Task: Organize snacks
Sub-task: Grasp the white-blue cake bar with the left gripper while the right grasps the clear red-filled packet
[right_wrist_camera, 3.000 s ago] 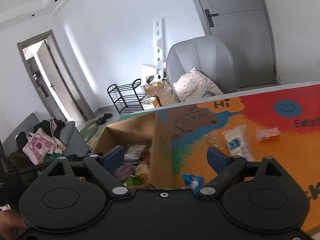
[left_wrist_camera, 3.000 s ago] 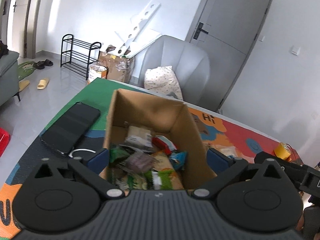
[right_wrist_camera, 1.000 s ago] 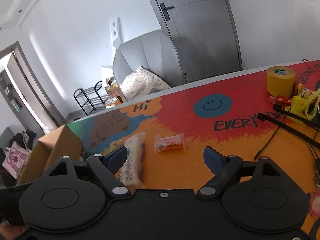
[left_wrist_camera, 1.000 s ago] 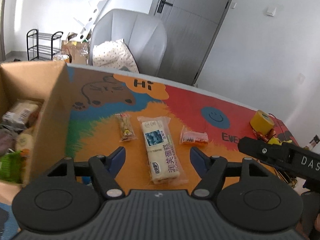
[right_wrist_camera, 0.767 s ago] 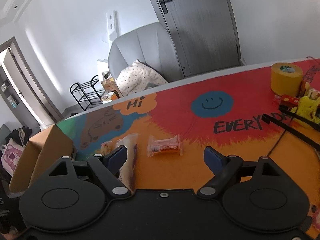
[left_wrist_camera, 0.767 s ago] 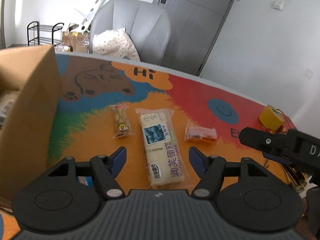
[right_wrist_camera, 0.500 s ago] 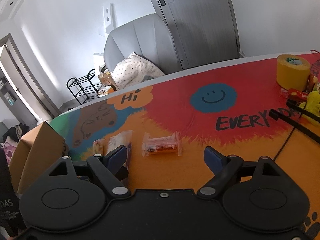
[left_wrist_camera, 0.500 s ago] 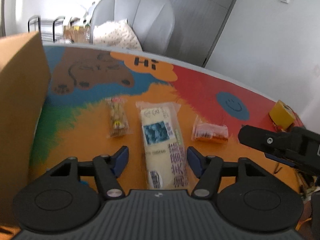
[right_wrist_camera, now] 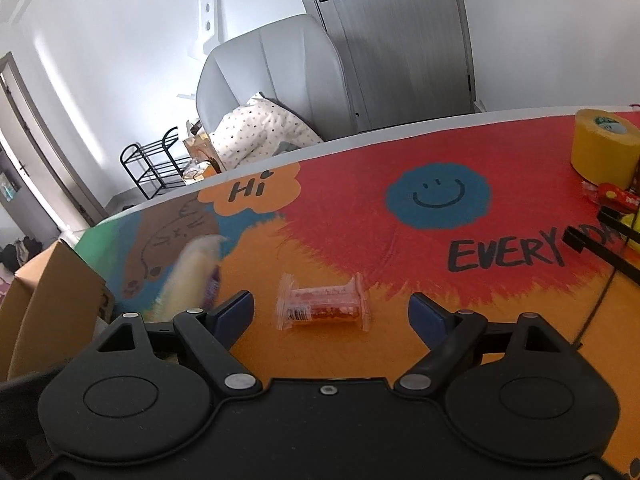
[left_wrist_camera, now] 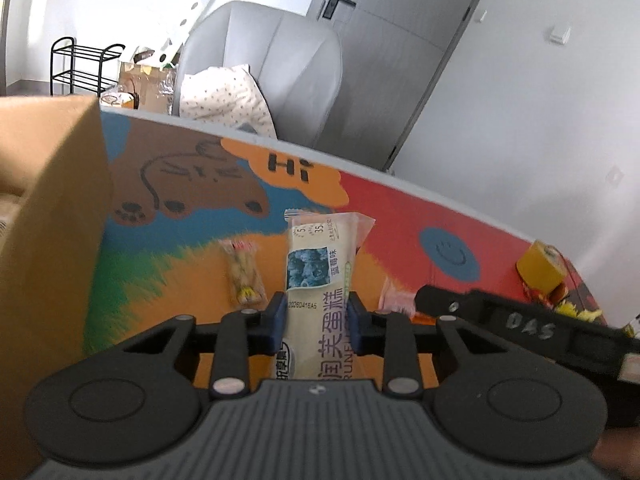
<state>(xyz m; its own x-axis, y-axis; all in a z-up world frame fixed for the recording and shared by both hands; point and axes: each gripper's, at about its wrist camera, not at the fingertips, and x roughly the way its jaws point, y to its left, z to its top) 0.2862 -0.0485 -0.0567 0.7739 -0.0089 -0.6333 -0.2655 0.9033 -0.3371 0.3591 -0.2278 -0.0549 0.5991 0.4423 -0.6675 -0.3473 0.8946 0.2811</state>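
1. Cardboard box [left_wrist_camera: 48, 208]: we log it at the far left of the surface [left_wrist_camera: 192, 256], its brown side wall filling the left edge of the left wrist view; its corner also shows at the left of the right wrist view.
2. Small yellow snack packet [left_wrist_camera: 243, 278]: we note it lying flat on the orange patch, right of the box and just left of the long cake packet, apart from both.
3. Long cake packet [left_wrist_camera: 316, 276]: pale wrapper with a blue picture and purple print. We record it clenched between the blue fingers [left_wrist_camera: 277, 320] of the left gripper [left_wrist_camera: 316, 322], which press on its two long sides; its far end points away toward the "Hi" mark. In the right wrist view it appears as a blurred pale shape at left.
4. Red snack packet [right_wrist_camera: 323, 307]: clear wrapper, red contents, lying flat on the orange area. We place it on the surface between the spread fingers [right_wrist_camera: 234, 312] of the right gripper [right_wrist_camera: 332, 314], touching neither; that gripper is released and holds nothing.
5. Blue smiley print [right_wrist_camera: 438, 196]: we list it on the red zone, farther off and right of the red packet.
6. Yellow tape roll [right_wrist_camera: 604, 150]: upright at the far right, well apart from the snacks.
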